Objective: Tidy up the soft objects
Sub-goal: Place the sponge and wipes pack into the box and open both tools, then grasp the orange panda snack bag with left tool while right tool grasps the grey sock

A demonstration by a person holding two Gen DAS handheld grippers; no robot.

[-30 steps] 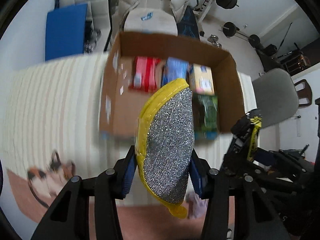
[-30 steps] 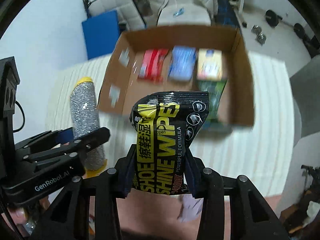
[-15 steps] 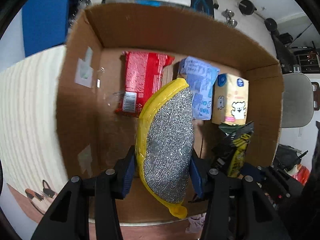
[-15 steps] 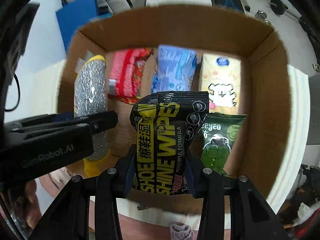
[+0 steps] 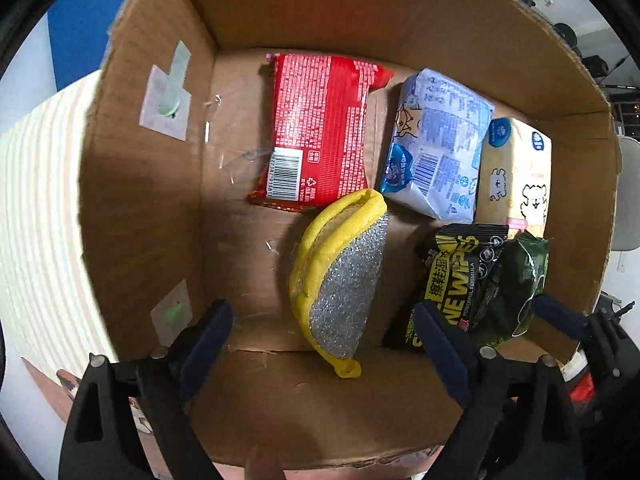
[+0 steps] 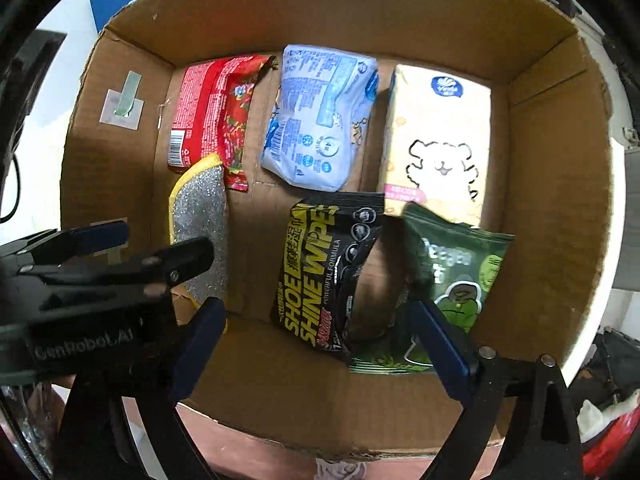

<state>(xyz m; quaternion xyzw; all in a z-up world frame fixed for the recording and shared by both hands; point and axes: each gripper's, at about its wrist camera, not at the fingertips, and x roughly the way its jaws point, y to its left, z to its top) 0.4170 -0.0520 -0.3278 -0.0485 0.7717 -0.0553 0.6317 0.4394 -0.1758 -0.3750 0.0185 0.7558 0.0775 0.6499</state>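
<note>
An open cardboard box (image 5: 140,200) fills both views. My left gripper (image 5: 322,340) hangs over its near left part, jaws opening wide. The yellow-edged silver scrub sponge (image 5: 340,276) lies loose between them, clear of both pads. My right gripper (image 6: 320,344) is over the near right part, jaws opening too. The black shoe shine wipes pack (image 6: 320,272) sits free between its pads and leans on a green wipes pack (image 6: 452,280). Along the far wall lie a red pack (image 6: 212,112), a blue pack (image 6: 320,116) and a yellow tissue pack (image 6: 436,140).
The box stands on a pale ribbed surface (image 5: 36,220). Its walls (image 6: 552,184) rise around both grippers. In the right wrist view the left gripper's black fingers (image 6: 120,256) cross the lower left, partly hiding the sponge (image 6: 200,216). Bare box floor shows at the near left (image 5: 240,272).
Both grippers came down into the box and opened. The sponge and the black wipes pack were let go and now rest on the box floor.
</note>
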